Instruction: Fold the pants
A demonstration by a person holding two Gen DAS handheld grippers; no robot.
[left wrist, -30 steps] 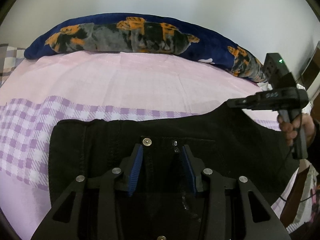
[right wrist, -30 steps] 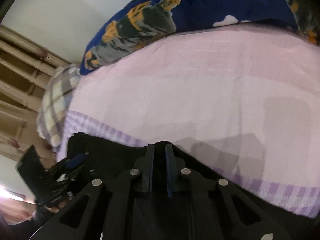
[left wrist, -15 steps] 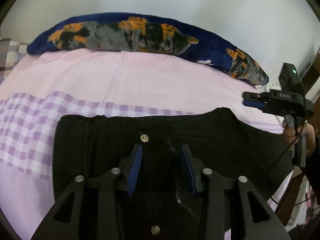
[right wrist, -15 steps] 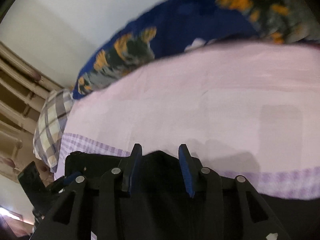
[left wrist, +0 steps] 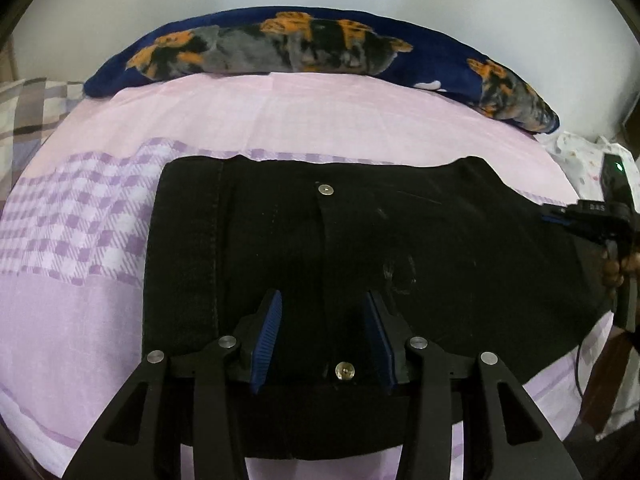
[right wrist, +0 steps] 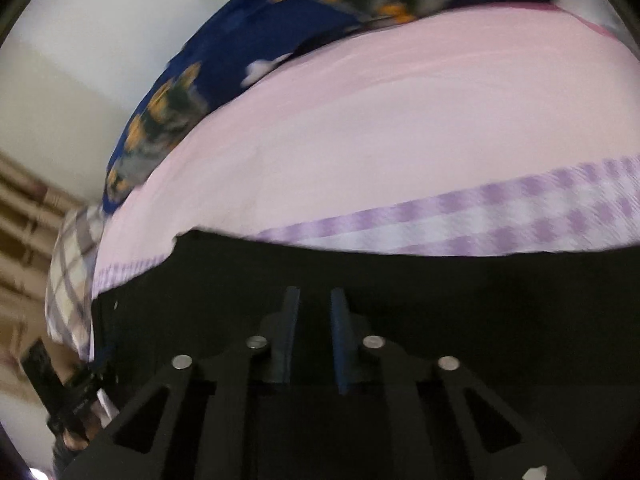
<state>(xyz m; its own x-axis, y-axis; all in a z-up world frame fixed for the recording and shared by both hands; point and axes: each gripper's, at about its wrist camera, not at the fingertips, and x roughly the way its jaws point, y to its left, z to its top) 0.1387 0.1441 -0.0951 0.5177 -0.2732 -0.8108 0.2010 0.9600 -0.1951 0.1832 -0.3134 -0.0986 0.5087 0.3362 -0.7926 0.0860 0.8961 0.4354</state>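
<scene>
pants (left wrist: 460,248): black, folded flat, long axis left-right across bed (left wrist: 280,120) | left gripper (left wrist: 322,334): half open above cloth, empty | right gripper (right wrist: 314,336): just closing, nearly shut, contents unclear

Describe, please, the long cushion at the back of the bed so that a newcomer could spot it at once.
Start at the bed with the pink sheet. Along its far edge, against the pale wall, lies the long cushion. It is dark blue with orange, grey and black patches, unlike the checked pillow at its left end.
</scene>
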